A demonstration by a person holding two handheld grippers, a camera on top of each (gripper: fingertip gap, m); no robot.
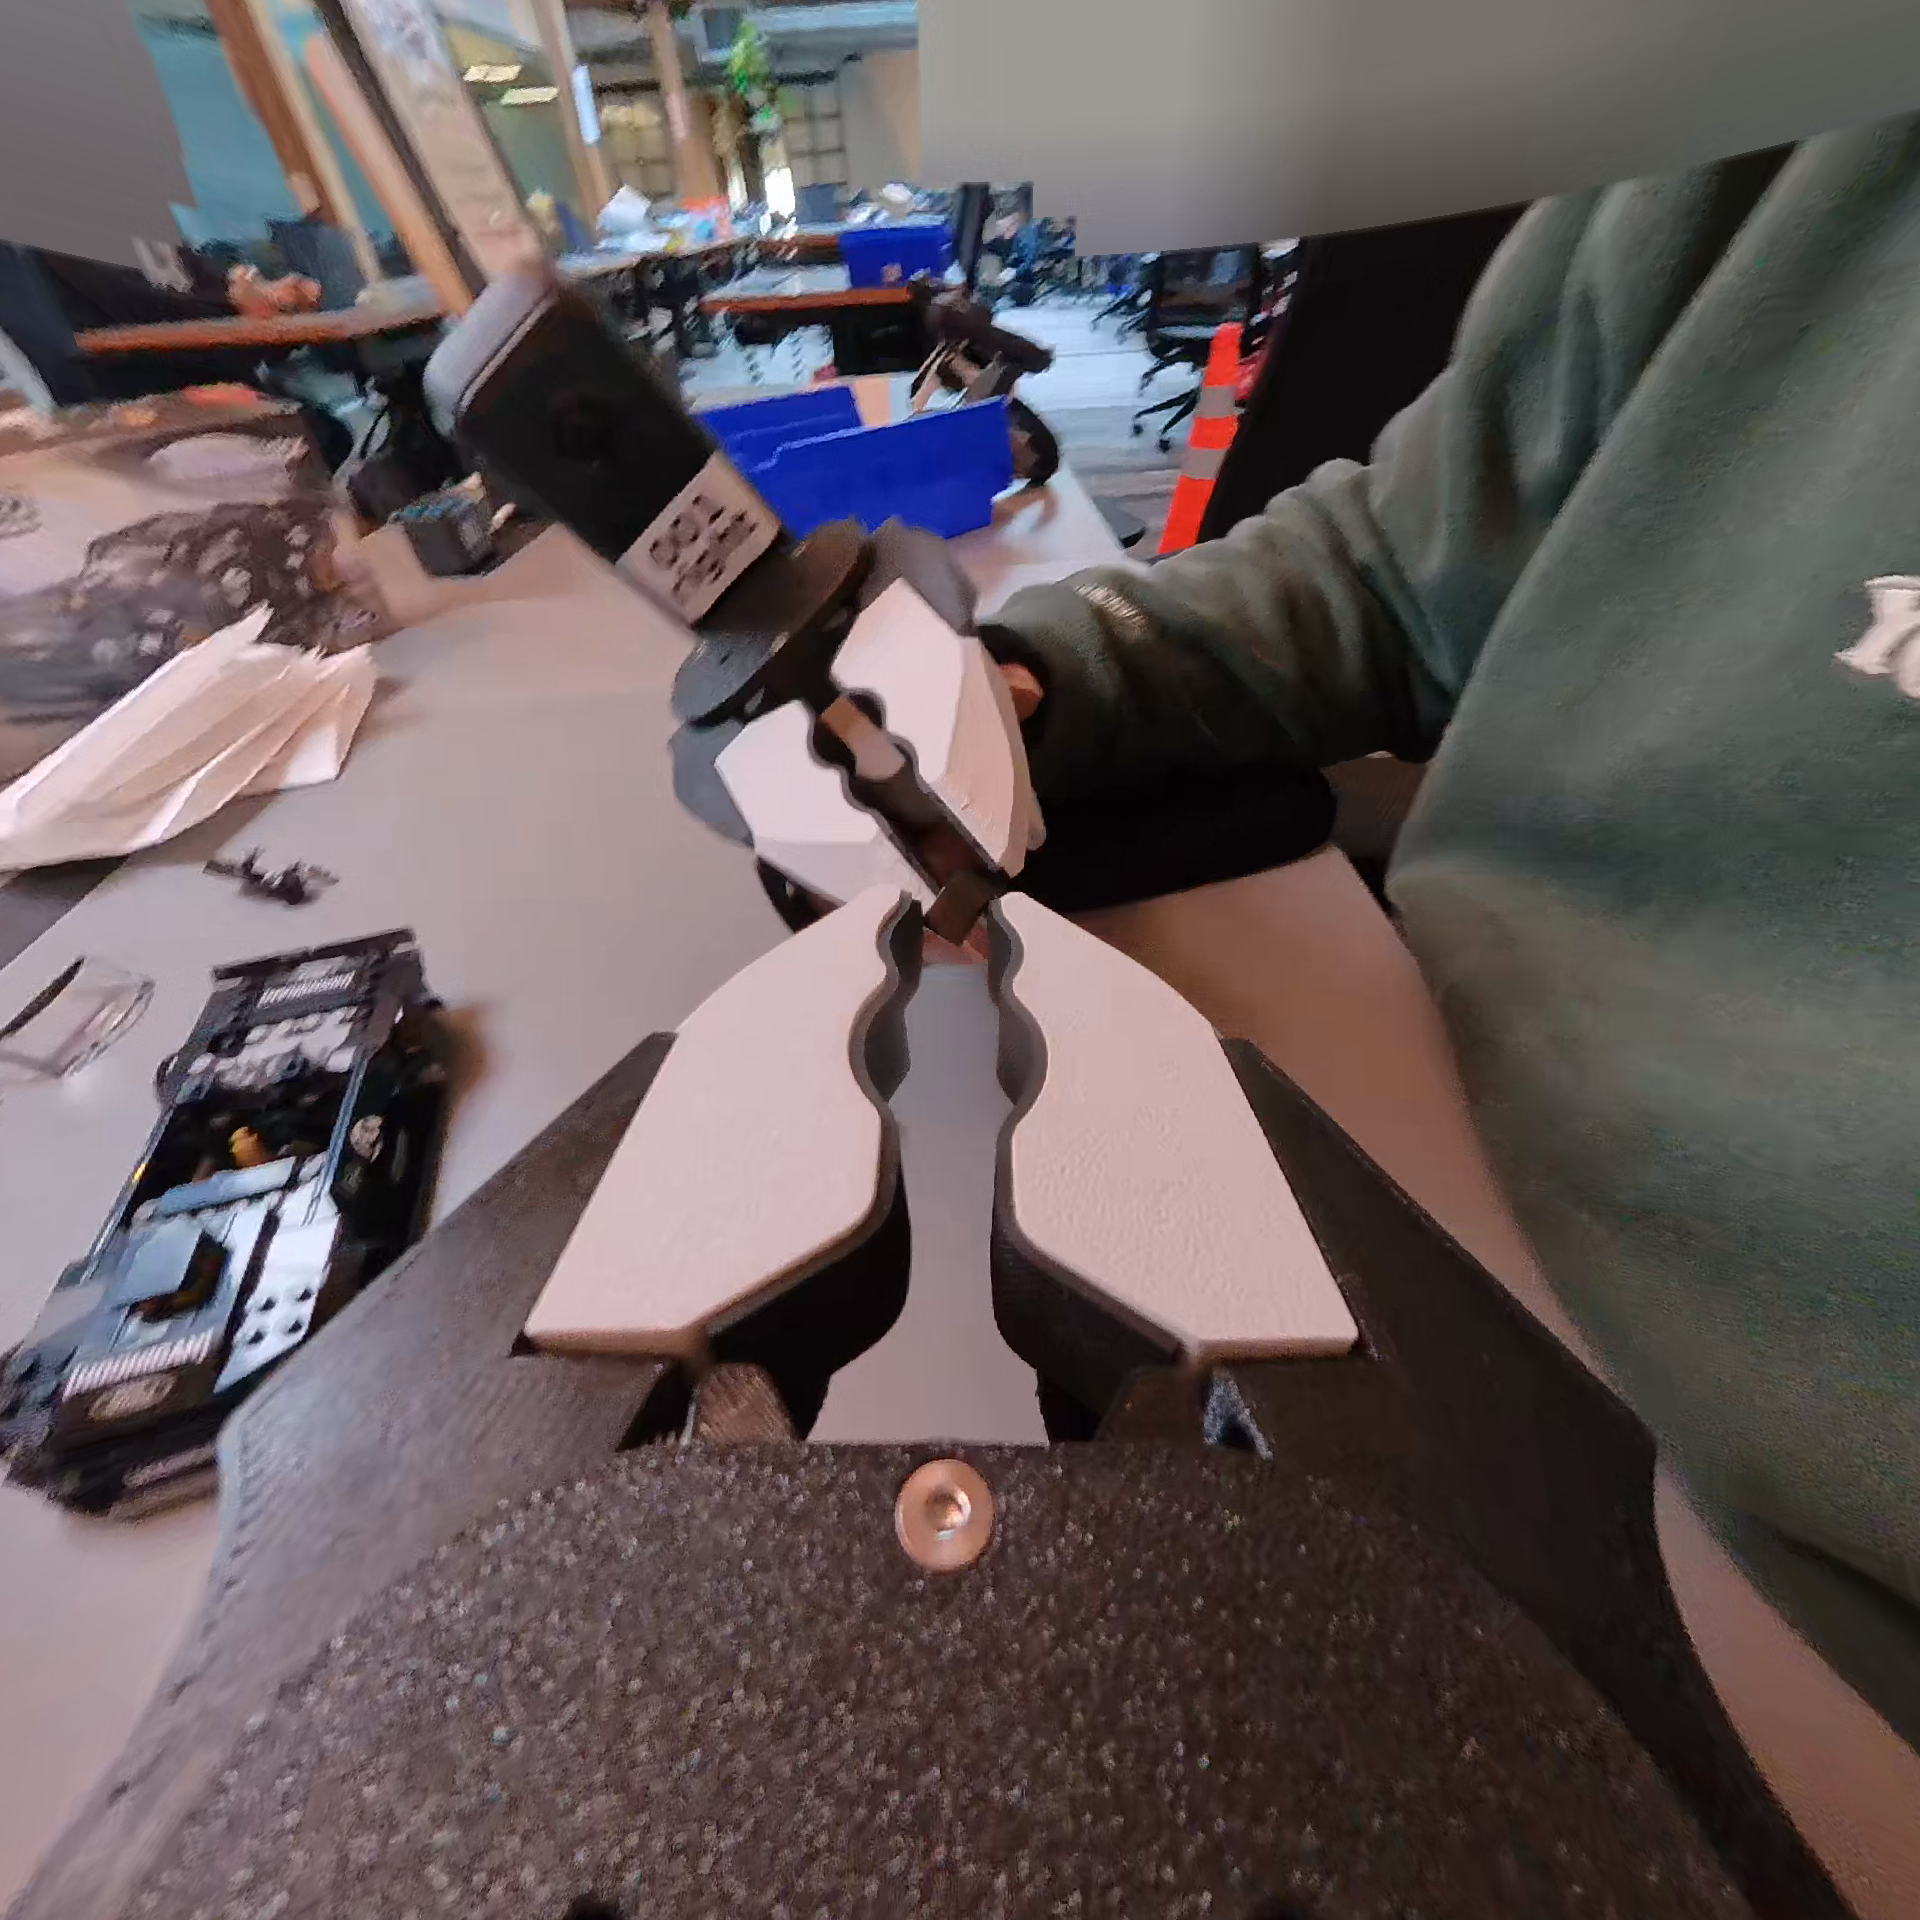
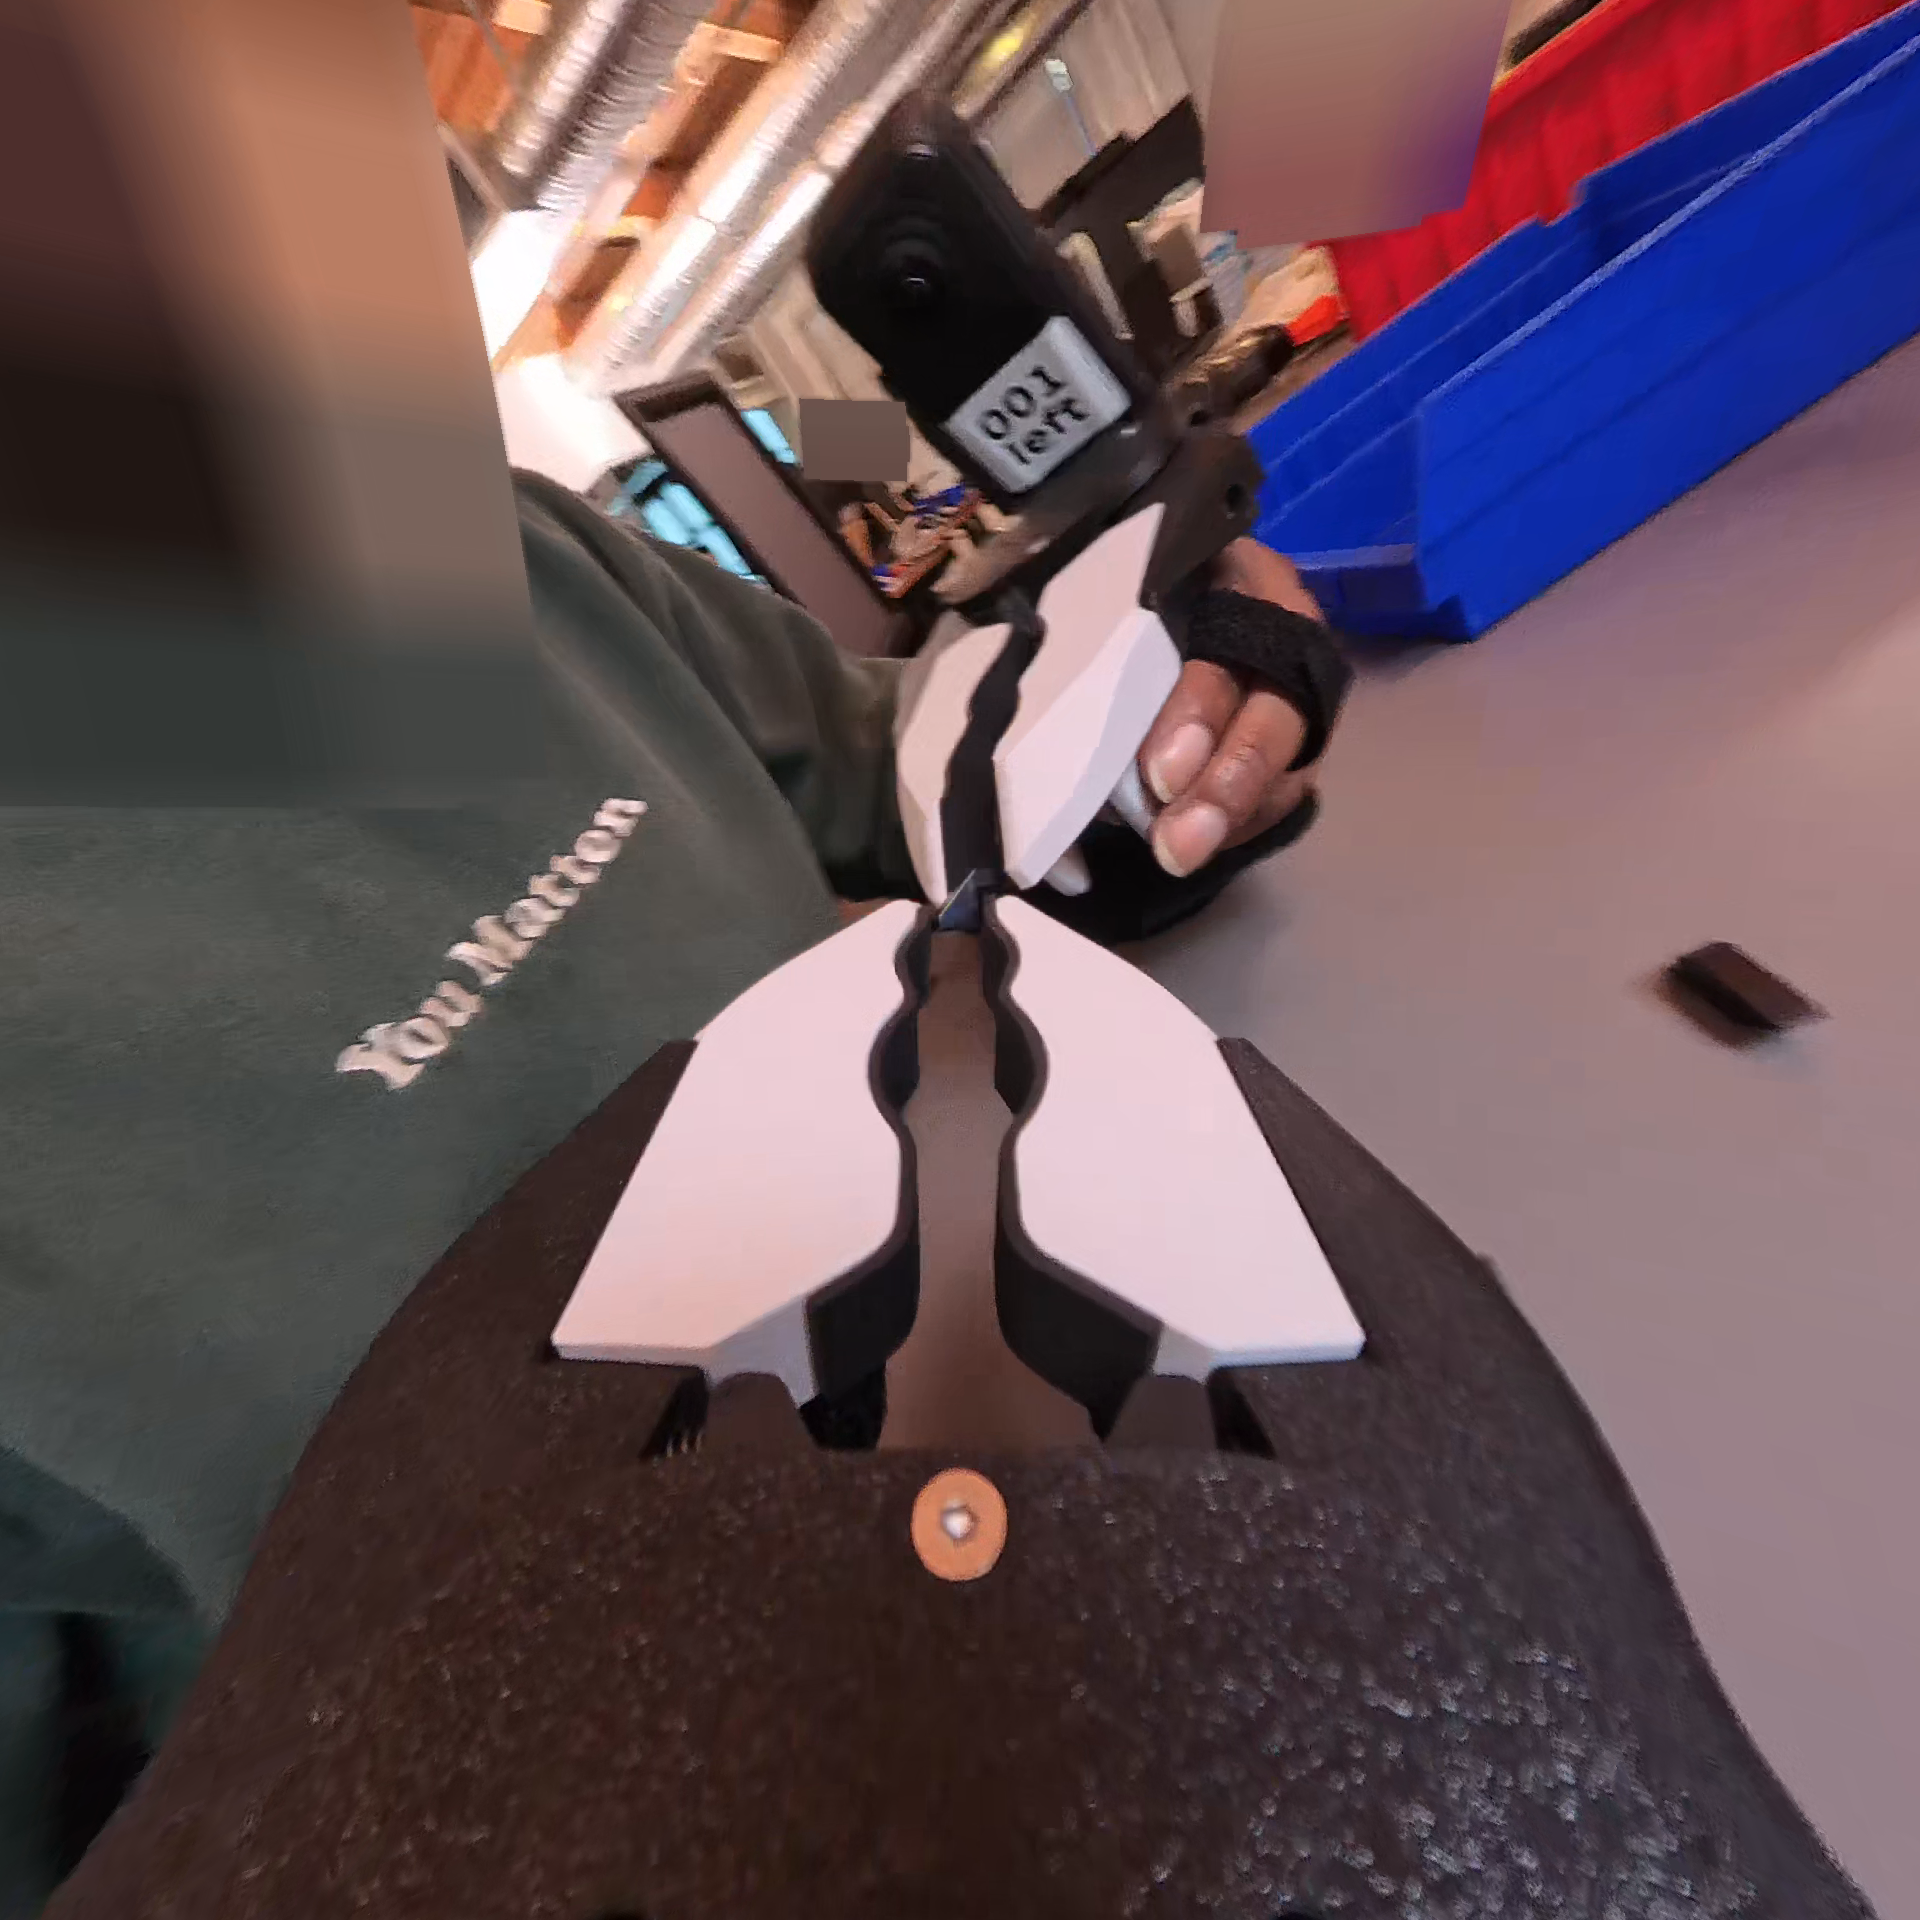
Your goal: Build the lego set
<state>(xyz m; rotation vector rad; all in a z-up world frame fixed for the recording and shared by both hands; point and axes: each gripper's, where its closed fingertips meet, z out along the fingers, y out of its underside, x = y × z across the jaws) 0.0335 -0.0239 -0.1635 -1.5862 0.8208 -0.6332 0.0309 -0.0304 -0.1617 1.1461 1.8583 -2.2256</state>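
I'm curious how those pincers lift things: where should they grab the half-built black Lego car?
Probably across the middle of the Lego car, coming down from above: it lies flat on the table, long and narrow, so its two straight sides suit a two-finger pinch.

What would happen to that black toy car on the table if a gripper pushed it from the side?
The black lego car looks half-built, with its inside open, so a hard push could probably pop bricks loose. No wheels show on it and it lies flat on the grey table, so it would likely slide, not roll. It seems low and long, so tipping looks unlikely.
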